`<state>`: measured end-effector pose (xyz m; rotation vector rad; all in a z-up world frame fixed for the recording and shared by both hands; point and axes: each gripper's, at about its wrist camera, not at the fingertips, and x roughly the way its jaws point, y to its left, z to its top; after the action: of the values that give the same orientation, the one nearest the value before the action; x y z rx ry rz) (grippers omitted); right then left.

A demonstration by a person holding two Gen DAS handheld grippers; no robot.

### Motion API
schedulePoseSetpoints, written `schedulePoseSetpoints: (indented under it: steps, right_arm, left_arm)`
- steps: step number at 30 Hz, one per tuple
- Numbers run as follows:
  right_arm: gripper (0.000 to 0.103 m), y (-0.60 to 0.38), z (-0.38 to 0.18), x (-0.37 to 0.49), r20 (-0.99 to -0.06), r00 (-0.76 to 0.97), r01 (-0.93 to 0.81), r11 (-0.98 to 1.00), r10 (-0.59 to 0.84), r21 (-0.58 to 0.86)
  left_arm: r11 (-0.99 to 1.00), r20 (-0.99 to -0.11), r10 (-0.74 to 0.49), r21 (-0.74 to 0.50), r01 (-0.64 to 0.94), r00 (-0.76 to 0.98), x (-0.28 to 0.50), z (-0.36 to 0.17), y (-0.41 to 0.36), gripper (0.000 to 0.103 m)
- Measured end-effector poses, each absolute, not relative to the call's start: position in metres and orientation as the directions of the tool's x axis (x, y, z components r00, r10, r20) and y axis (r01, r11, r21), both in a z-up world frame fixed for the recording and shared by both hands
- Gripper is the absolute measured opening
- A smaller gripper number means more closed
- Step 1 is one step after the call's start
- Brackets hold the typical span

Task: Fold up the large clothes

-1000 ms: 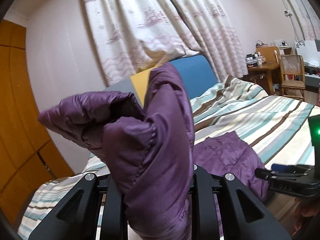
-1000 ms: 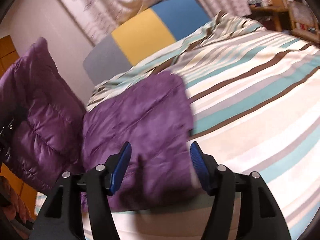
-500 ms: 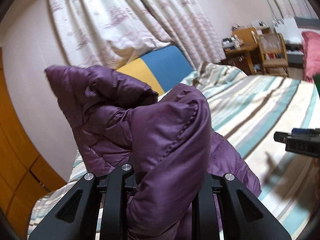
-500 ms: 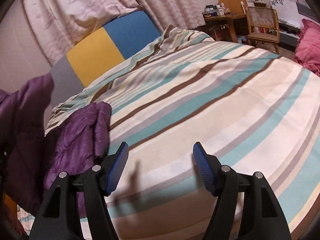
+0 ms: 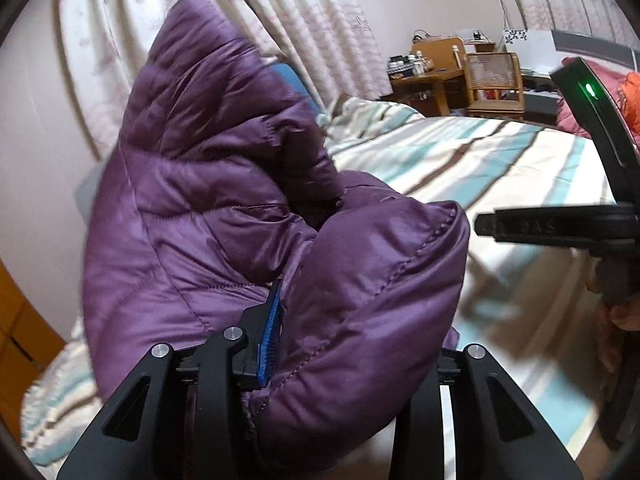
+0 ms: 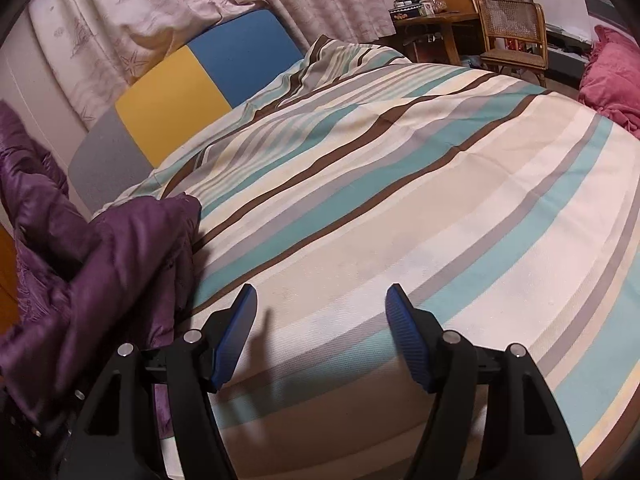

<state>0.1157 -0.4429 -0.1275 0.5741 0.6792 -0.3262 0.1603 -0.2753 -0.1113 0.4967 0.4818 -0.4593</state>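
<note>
A purple quilted down jacket fills the left wrist view, bunched and lifted off the striped bed. My left gripper is shut on a thick fold of it; one blue pad shows at the fabric, the other finger is hidden behind the fold. In the right wrist view the jacket hangs at the left edge. My right gripper is open and empty just above the bed cover, to the right of the jacket. The right gripper also shows in the left wrist view.
A yellow, blue and grey headboard stands under patterned curtains. A wooden desk and a cane chair stand beyond the bed. A pink blanket lies at the right. Wooden cupboards are at the left.
My left gripper has lifted the jacket higher and bunched it closer to the camera. My right gripper has swung right, off the jacket and over the bare bed cover, staying open.
</note>
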Motion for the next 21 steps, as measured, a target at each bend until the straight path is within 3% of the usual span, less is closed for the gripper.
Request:
schedulePoseSetpoints:
  steps: [4,6,8,17,21]
  right_arm:
    - [0.067,-0.442,-0.128,0.116,-0.672,0.734,0.457,0.803,-0.097,0.383]
    - [0.067,-0.443,-0.128,0.116,-0.673,0.733,0.457,0.802,-0.095,0.385]
    - [0.067,-0.441,-0.128,0.116,-0.681,0.725,0.461,0.808,-0.105,0.366]
    - [0.067,-0.431,-0.123,0.120,-0.688,0.711,0.458,0.840,-0.148,0.292]
    - [0.067,-0.429,-0.119,0.119,-0.677,0.721,0.445,0.848,-0.148,0.288]
  left_arm:
    - [0.778,-0.555,-0.313,0.315,0.543,0.771,0.159,-0.116,-0.276,0.033]
    - [0.782,-0.559,-0.333,0.285,0.554,0.759,0.160,-0.114,-0.274,0.044]
    - [0.787,-0.560,-0.362,0.244,0.566,0.745,0.160,-0.111,-0.271,0.047]
    - [0.799,-0.548,-0.410,0.170,0.577,0.729,0.153,-0.099,-0.258,0.048]
    - [0.781,-0.519,-0.482,0.111,0.615,0.706,0.139,-0.090,-0.242,0.067]
